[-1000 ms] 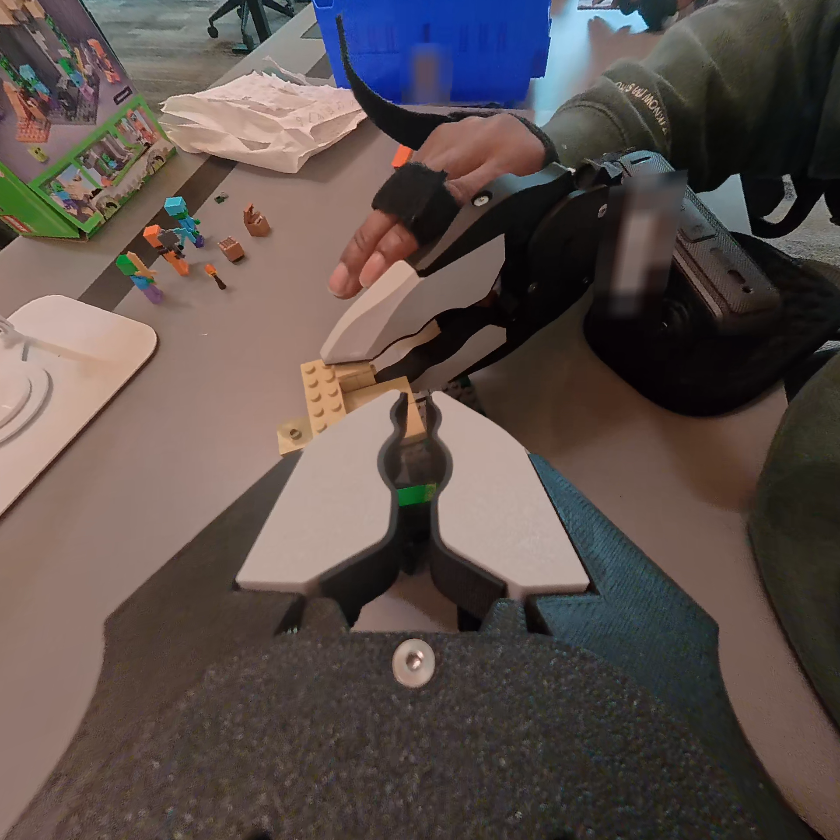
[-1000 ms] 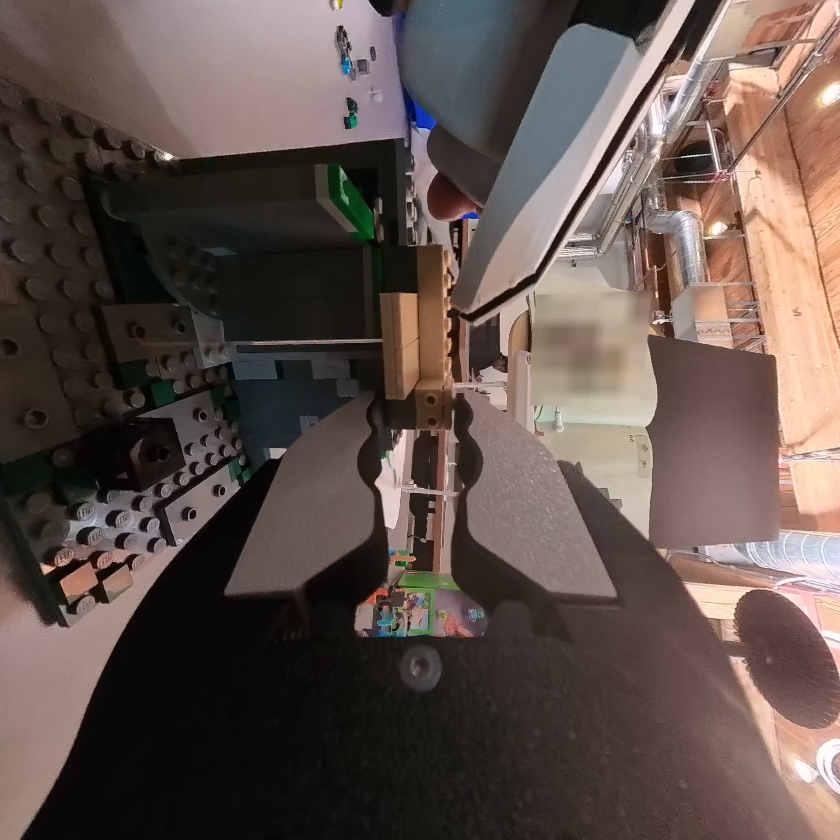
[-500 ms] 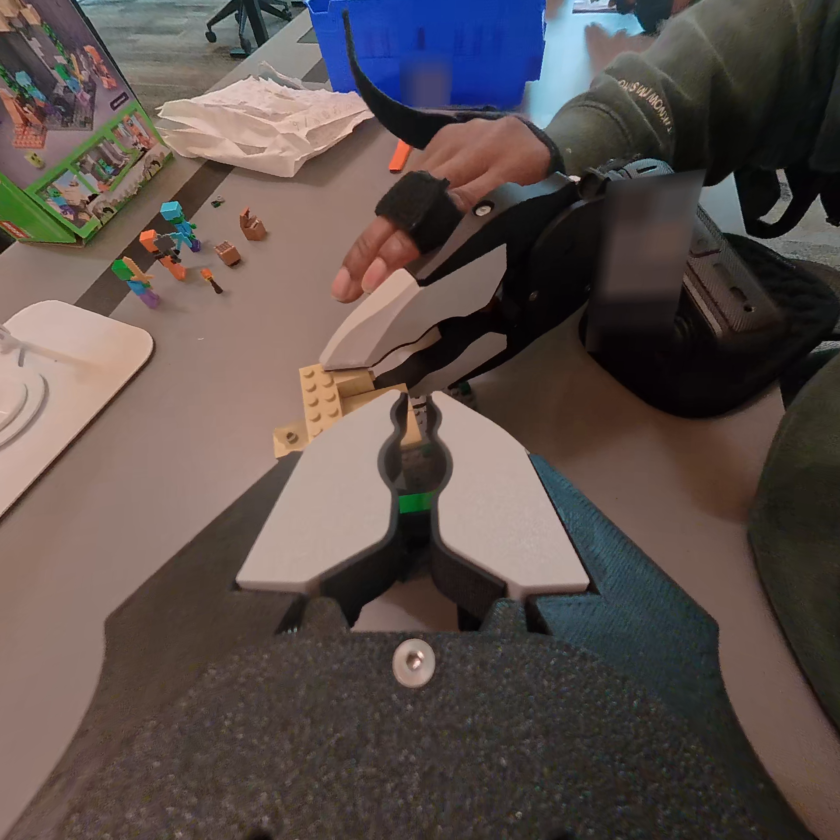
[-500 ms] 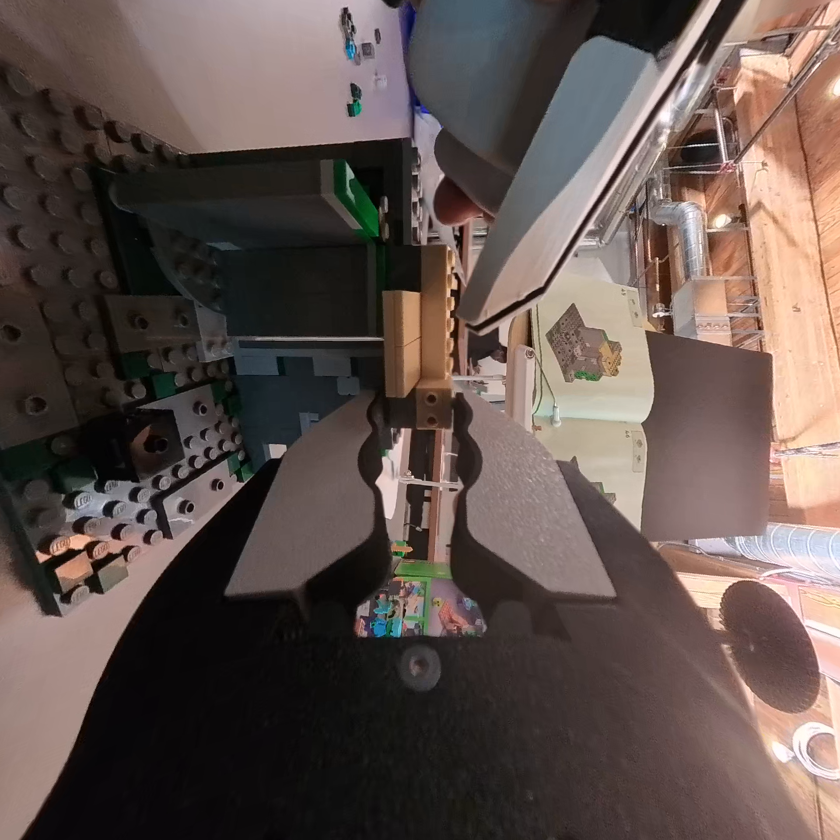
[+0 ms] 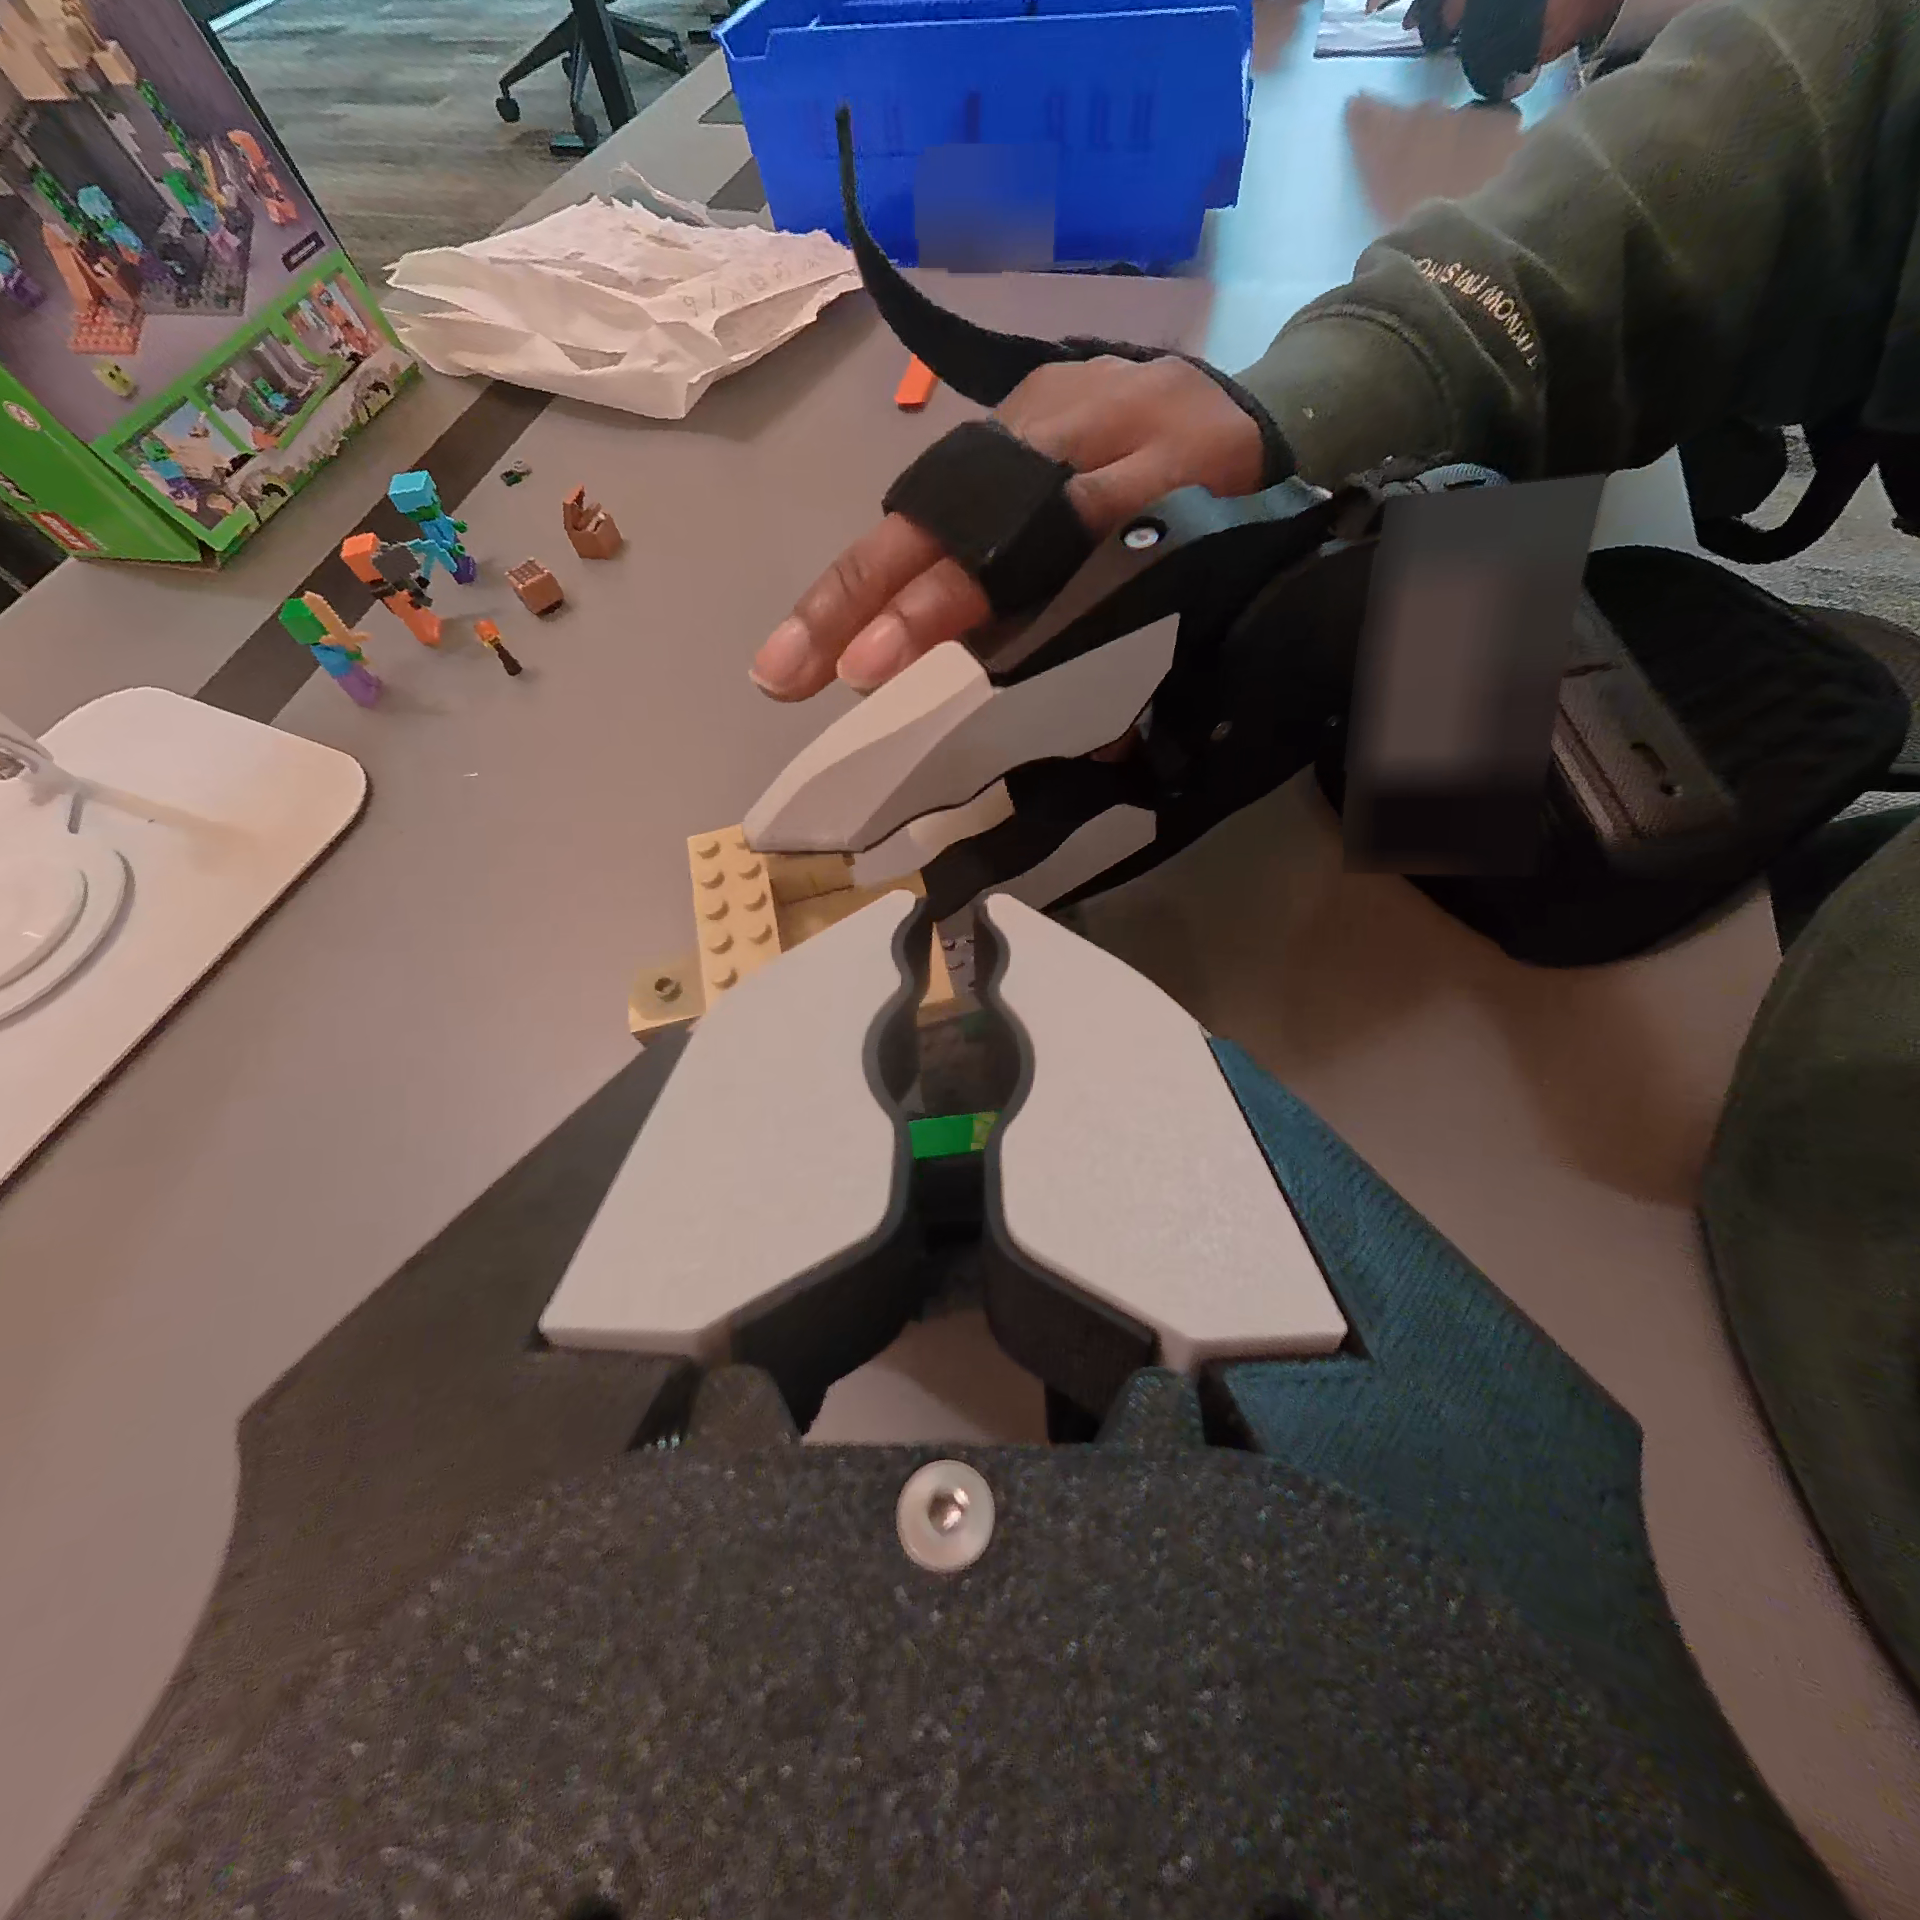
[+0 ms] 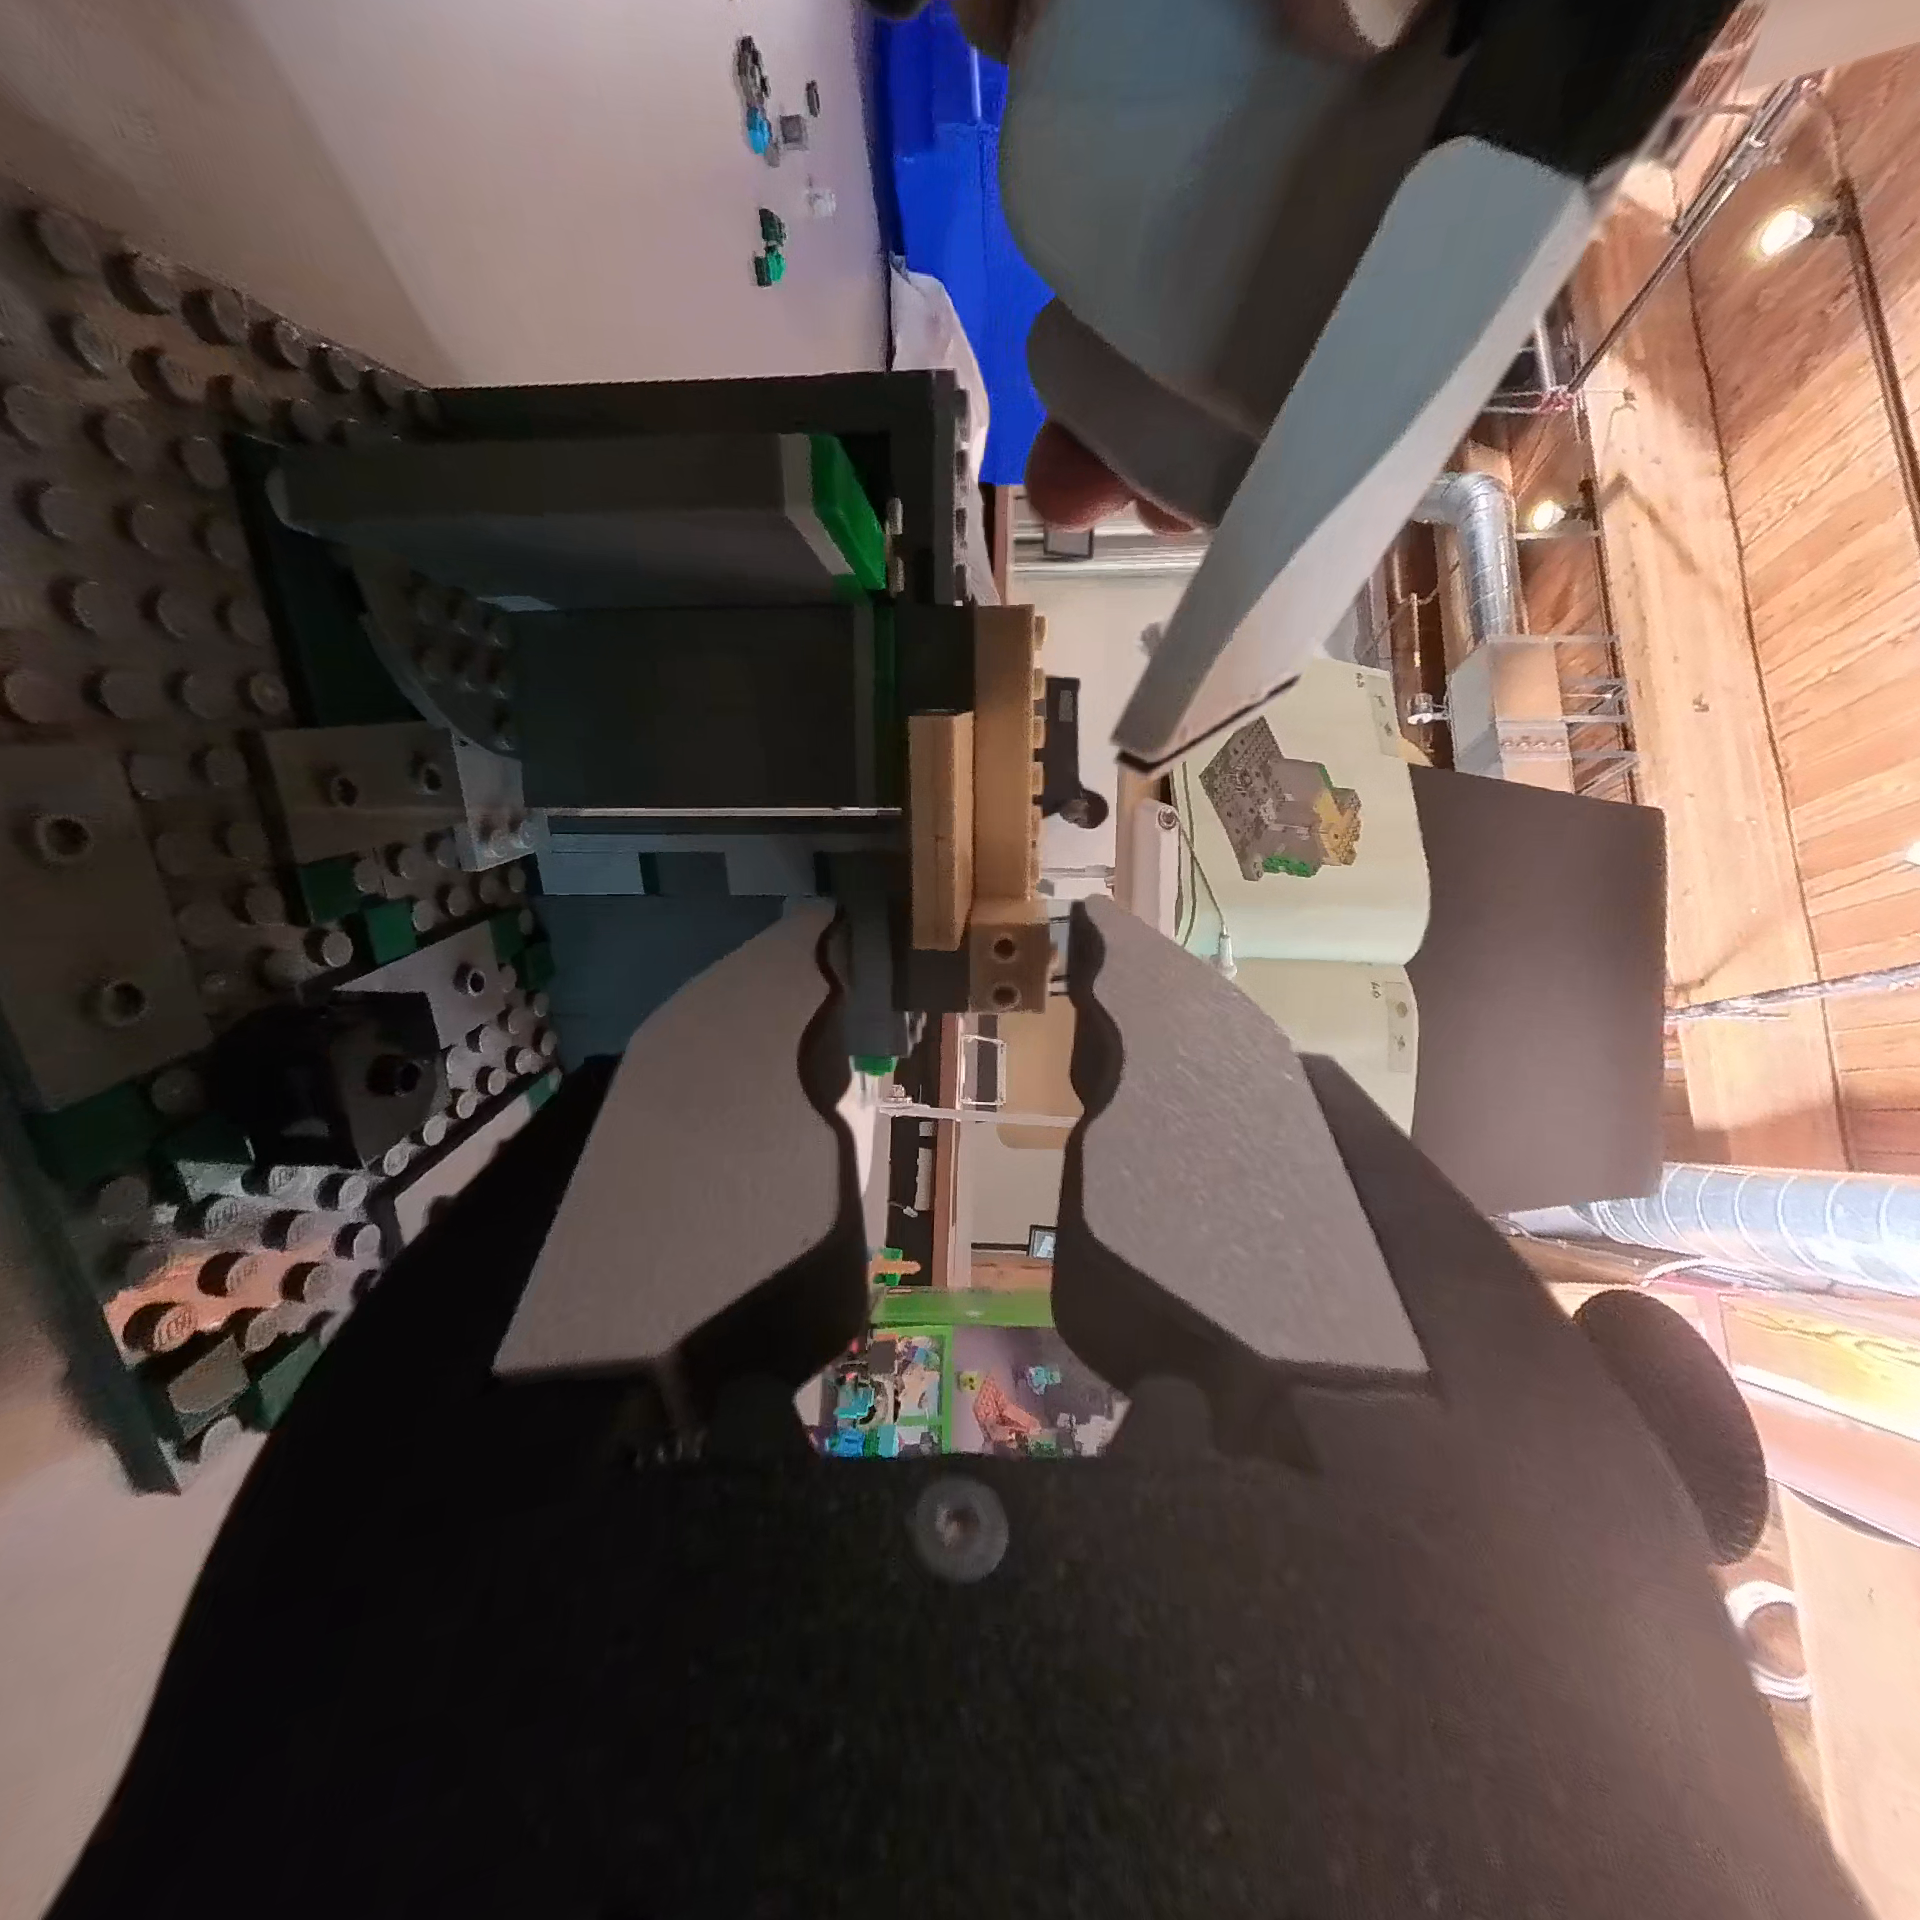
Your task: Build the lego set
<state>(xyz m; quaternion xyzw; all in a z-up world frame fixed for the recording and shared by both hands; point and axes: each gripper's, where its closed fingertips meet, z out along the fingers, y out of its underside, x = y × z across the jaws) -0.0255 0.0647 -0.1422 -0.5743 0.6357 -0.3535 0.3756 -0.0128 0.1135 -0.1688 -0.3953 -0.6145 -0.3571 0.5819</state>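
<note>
- Jaws first: the left gripper stands nearly closed, clamped on the dark upper part of the lego build. A green piece shows in the slot between its fingers. We judge this to be a steadying hold, so that the model does not shift under pressure.
- The right gripper has its jaws a little apart, one on each side of the tan corner brick (the one with two side holes). A sliver of gap shows on the right side, so we do not rate this as a firm grip.
- The build rests on the grey table between the two grippers, with its tan plate studs-up just under the right gripper's tips.
- The right hand is strapped to its tool, fingers extended over the upper jaw.
- We judge the tan section to be seated or nearly so; a press to confirm it seems the next need.
- Risk noted: squeezing sideways could lever the tan layer off the dark wall.
- The minifigures and the set box lie well apart to the left; the open instruction booklet stands beyond the build, presumably kept in sight for reference.
</note>
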